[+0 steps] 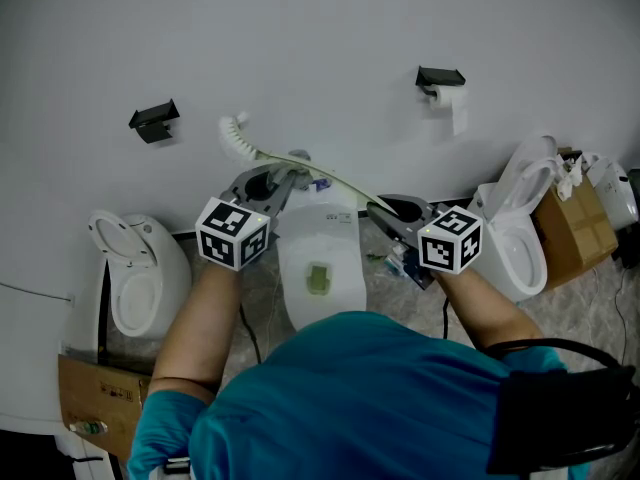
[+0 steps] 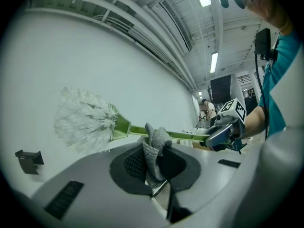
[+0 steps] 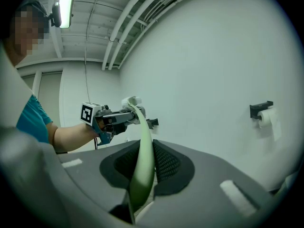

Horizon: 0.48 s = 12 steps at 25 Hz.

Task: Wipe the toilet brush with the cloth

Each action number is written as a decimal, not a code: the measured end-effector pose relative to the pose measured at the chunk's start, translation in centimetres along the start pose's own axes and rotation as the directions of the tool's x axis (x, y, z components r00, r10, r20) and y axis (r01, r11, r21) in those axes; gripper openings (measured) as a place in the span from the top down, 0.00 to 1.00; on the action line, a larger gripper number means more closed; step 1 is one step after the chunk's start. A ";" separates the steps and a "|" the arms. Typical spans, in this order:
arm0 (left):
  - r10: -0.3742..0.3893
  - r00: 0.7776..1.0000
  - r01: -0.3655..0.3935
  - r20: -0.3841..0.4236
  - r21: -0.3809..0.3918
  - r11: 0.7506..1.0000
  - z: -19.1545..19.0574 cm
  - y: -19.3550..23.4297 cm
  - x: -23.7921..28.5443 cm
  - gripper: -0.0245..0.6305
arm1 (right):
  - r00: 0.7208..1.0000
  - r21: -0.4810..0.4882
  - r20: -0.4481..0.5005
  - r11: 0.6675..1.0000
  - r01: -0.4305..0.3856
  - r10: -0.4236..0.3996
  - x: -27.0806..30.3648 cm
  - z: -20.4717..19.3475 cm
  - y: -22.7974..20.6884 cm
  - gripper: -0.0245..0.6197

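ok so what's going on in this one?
A person is working with a handheld gripper in each hand. The right gripper is shut on the toilet brush, holding it in the air by its green handle. The left gripper is shut on a grey cloth, which sits against the handle just behind the white bristle head. The wipe looks to be in progress. A white toilet stands on the floor below.

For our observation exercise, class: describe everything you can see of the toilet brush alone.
The toilet brush has a white bristle head and a thin green, plastic-looking handle, slightly bowed. It is held up in the air. The right tongs clamp the handle's end. The grey cloth, pinched in the left tongs, lies against the handle near the head.
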<state>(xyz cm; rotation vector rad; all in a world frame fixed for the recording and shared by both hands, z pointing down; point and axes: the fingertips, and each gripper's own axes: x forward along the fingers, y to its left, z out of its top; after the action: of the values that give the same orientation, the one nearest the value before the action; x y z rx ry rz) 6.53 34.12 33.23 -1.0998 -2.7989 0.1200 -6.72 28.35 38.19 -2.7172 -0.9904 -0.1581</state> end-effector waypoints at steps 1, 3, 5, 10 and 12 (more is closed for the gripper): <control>0.001 1.000 -0.001 0.001 -0.002 1.000 -0.1 0.0 0.0 0.91 | 1.000 0.000 0.000 1.000 0.000 0.000 -0.1 0.0 0.0 0.87; 0.003 1.000 -0.003 0.003 -0.009 1.000 -0.1 0.1 0.0 0.91 | 1.000 0.001 0.001 1.000 0.001 -0.001 -0.2 0.0 0.0 0.87; 0.004 1.000 -0.004 0.008 -0.020 1.000 -0.1 0.2 -0.1 0.91 | 1.000 0.005 0.005 1.000 0.000 0.000 -0.3 0.0 0.0 0.87; 0.007 1.000 -0.006 0.027 -0.034 0.999 0.2 0.1 0.0 0.91 | 1.000 0.041 0.024 0.999 -0.014 0.013 -0.5 0.3 0.0 0.87; -0.003 0.999 0.005 0.047 -0.051 0.999 0.2 -0.1 0.0 0.91 | 0.998 0.105 0.047 0.993 -0.051 0.046 -0.4 0.6 0.3 0.87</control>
<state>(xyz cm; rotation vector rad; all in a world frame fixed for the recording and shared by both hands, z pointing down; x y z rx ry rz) 6.41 34.02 33.01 -1.1169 -2.8611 0.0751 -6.80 28.07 37.46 -2.6562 -0.9163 -0.0351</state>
